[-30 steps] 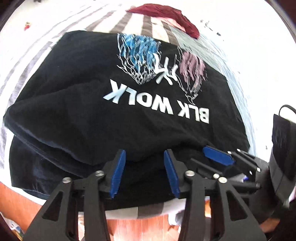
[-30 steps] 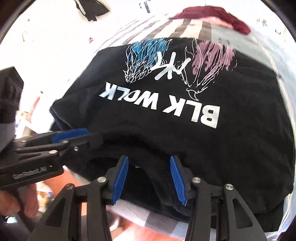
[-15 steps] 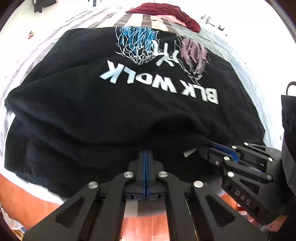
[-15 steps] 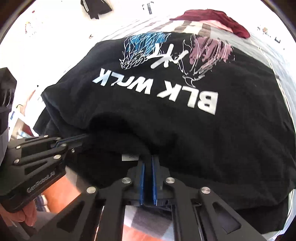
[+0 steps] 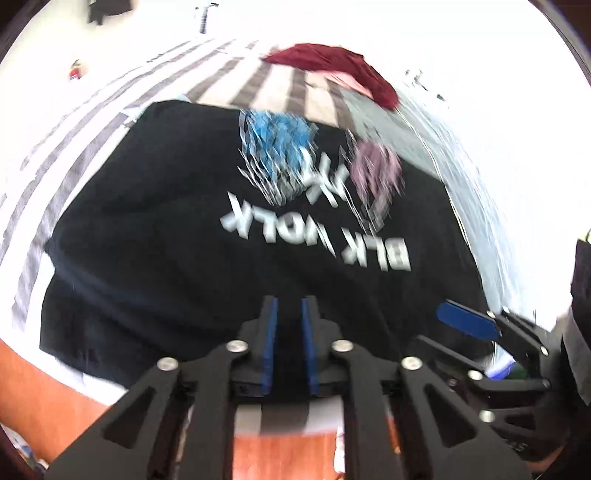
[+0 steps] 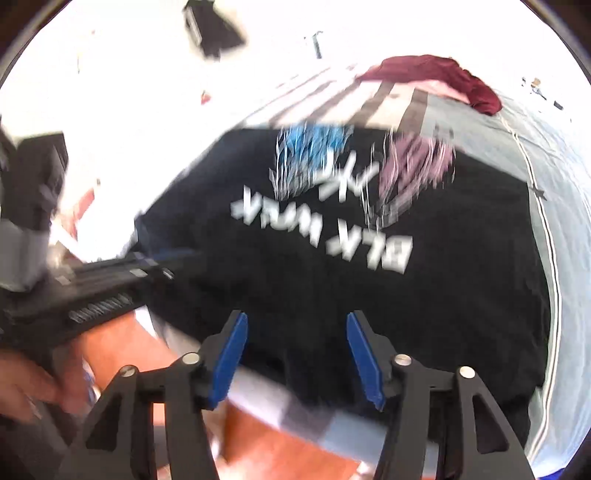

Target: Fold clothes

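A black cotton T-shirt [image 5: 177, 236] with white block lettering and a blue and mauve scratchy print lies spread on a grey-and-white striped cloth [image 5: 74, 147] that covers the work surface. The lettering reads upside down from both wrist cameras, and its near hem lies at the near edge of the cloth, where reddish-brown wood [image 5: 288, 458] shows below. Both views are blurred by motion.

In the left wrist view, the left gripper [image 5: 287, 306] hangs over the near hem of the black T-shirt. Its blue pads [image 5: 271, 332] stand a narrow gap apart, and its jaws have just been opening. No fabric is seen pinched between them; the shirt lies beneath. To the right in this view, the right gripper [image 5: 476, 325] reaches over the shirt's near right corner, with one blue pad showing.

In the right wrist view, the right gripper [image 6: 297, 332] has its blue pads [image 6: 231, 354] set wide apart, its jaws having just been opening too. The black shirt shows through the gap but is not pressed by either pad. At the left of this view, the left gripper [image 6: 173, 258] lies low over the shirt's near left corner, and a bare hand [image 6: 29, 384] grasps its handle.

Far beyond the black shirt, a crumpled dark red garment [image 6: 443, 79] sits on the striped cloth, with a pale pink piece [image 6: 439, 90] beneath its near edge. A dark item [image 6: 214, 33] lies on the bright floor at the far left.
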Motion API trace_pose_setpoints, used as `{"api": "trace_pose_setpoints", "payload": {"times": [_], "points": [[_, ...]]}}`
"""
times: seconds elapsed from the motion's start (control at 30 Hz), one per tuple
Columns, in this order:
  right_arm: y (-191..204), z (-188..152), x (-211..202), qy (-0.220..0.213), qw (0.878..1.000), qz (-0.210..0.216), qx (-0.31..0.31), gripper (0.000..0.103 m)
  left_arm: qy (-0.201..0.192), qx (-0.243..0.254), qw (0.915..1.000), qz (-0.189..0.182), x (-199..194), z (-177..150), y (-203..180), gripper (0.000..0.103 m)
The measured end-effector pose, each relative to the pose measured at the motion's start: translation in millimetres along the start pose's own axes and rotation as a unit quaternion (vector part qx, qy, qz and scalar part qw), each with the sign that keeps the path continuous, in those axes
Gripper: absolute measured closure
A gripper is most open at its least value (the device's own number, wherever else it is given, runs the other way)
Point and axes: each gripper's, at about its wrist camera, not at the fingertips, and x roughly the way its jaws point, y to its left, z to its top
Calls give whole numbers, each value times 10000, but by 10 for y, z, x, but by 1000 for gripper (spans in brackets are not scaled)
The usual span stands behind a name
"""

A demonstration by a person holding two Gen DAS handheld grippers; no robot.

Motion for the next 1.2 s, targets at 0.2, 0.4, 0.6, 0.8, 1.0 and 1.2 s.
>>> {"api": "trace_pose_setpoints", "payload": {"times": [0.2, 0.4, 0.6, 0.8, 1.0, 1.2], "points": [[-324, 552, 411, -470, 9945, -522, 783, 50, -421, -151, 9985, 314, 339, 570, 338, 77], [-748, 855, 850, -503, 9890, -946, 1023, 50, -210, -218, 9962, 815, 727, 824, 730, 76], [-863, 606, 1042, -46, 9918, -998, 795, 51, 179, -275, 9923, 1196, 813, 522, 946, 76], [-983, 799, 797, -304, 9896, -1089, 888, 50, -393, -240, 9947, 917, 737, 1063, 966, 76], [-1550, 1198, 850, -670, 9768, -1603, 1253, 50, -626, 142, 9920, 1084, 1219, 1805, 1076, 76], [-2091, 1259, 1015, -478, 9666, -2027, 1492, 50, -218, 74, 9909, 1323, 1582, 1924, 1434, 85]]}}
